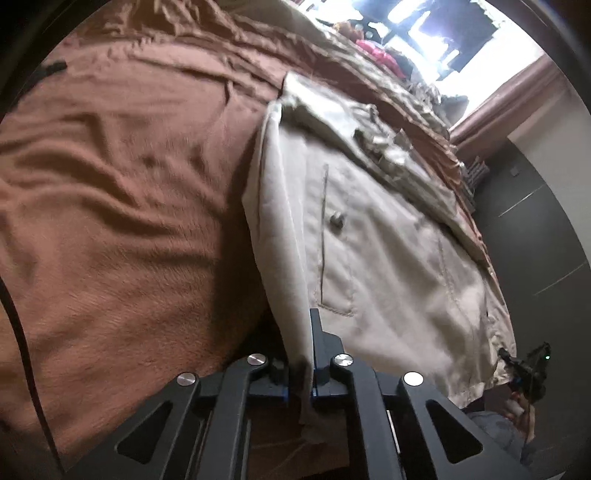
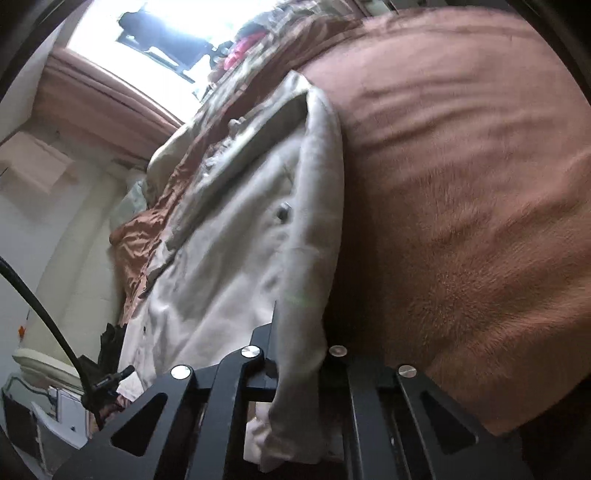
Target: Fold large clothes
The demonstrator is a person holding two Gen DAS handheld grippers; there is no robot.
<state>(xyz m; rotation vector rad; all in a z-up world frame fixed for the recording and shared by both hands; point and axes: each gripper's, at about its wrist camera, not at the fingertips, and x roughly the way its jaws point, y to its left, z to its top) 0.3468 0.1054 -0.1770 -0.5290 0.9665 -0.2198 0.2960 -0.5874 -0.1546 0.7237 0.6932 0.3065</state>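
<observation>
A large beige garment with a button and stitched seams lies on a brown blanket. My left gripper is shut on the garment's near edge, cloth pinched between the two fingers and lifted off the blanket. In the right wrist view the same beige garment lies on the brown blanket. My right gripper is shut on another part of the garment's edge, with a fold of cloth hanging down through the jaws. The other gripper shows small at the garment's far right edge.
The blanket is wrinkled and covers a bed. A bright window with a pink-brown curtain is at the far end. Crumpled clothes lie near the window. A dark cabinet stands beside the bed. A black cable crosses the left.
</observation>
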